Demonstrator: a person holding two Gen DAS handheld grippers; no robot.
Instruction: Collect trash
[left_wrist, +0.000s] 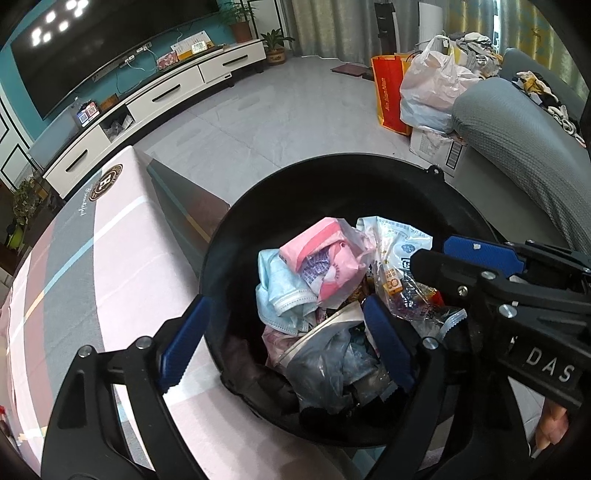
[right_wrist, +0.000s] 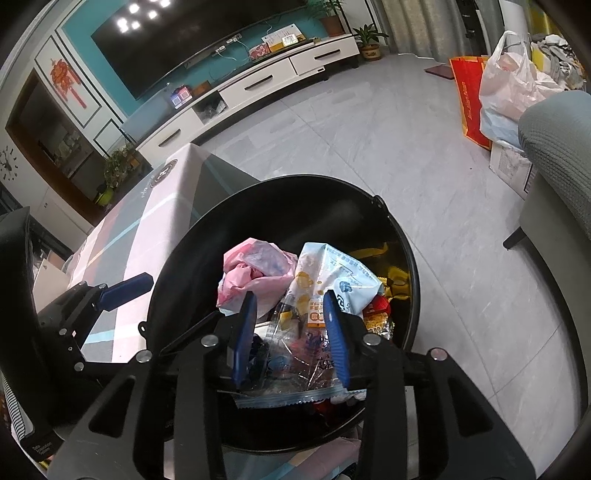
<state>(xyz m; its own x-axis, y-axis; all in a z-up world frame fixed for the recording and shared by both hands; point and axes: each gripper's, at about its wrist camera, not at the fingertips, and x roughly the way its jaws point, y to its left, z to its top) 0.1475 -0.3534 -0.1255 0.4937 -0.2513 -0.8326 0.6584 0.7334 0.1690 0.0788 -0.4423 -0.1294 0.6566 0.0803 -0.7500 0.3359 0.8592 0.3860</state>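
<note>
A round black trash bin (left_wrist: 280, 192) stands beside the table and holds several pieces of trash: a pink wrapper (left_wrist: 325, 254), a blue face mask (left_wrist: 280, 291), a white-and-blue snack bag (left_wrist: 399, 236) and clear plastic (left_wrist: 325, 354). My left gripper (left_wrist: 284, 339) is open, its jaws straddling the bin's near rim, nothing between them. My right gripper (right_wrist: 291, 321) hangs over the bin (right_wrist: 207, 229), open, with the clear and white-blue wrapper (right_wrist: 332, 269) lying between and beyond its jaws; I cannot tell whether it touches them. The right gripper shows at right in the left view (left_wrist: 443, 258).
A table with a pink and grey cloth (left_wrist: 92, 266) lies left of the bin. A grey sofa arm (left_wrist: 517, 129) is at right, with bags (left_wrist: 424, 85) and a box behind it. A TV cabinet (left_wrist: 166, 96) stands across the tiled floor.
</note>
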